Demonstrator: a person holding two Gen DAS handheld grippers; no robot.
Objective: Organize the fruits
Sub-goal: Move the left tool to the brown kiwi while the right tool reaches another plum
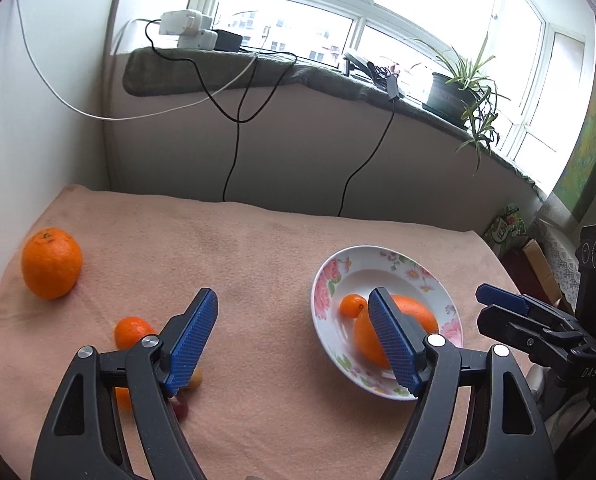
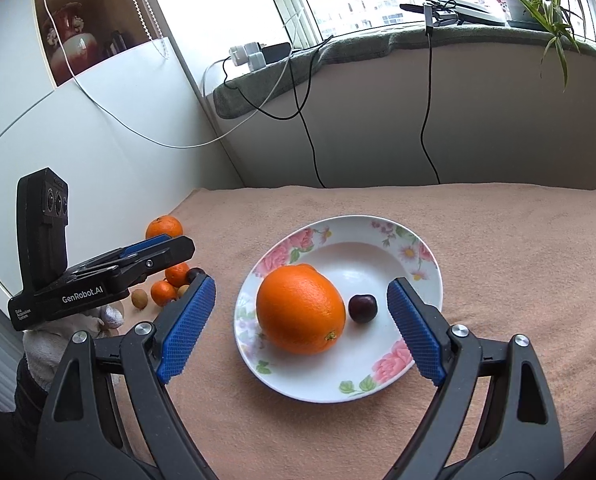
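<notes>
Fruits sit partly in the floral plate (image 2: 377,376) at frame centre: a large dimpled orange (image 2: 301,309) and a smooth dark cherry (image 2: 362,309). Tilted downward above them, the right gripper (image 2: 301,334) gapes wide, empty. At lower centre the left gripper (image 1: 294,340) gapes likewise, over the peach towel (image 1: 258,248).

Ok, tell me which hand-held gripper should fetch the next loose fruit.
Left. The left hand-held gripper is open beside the small orange on the cloth; the right hand-held gripper is open over the plate.
</notes>
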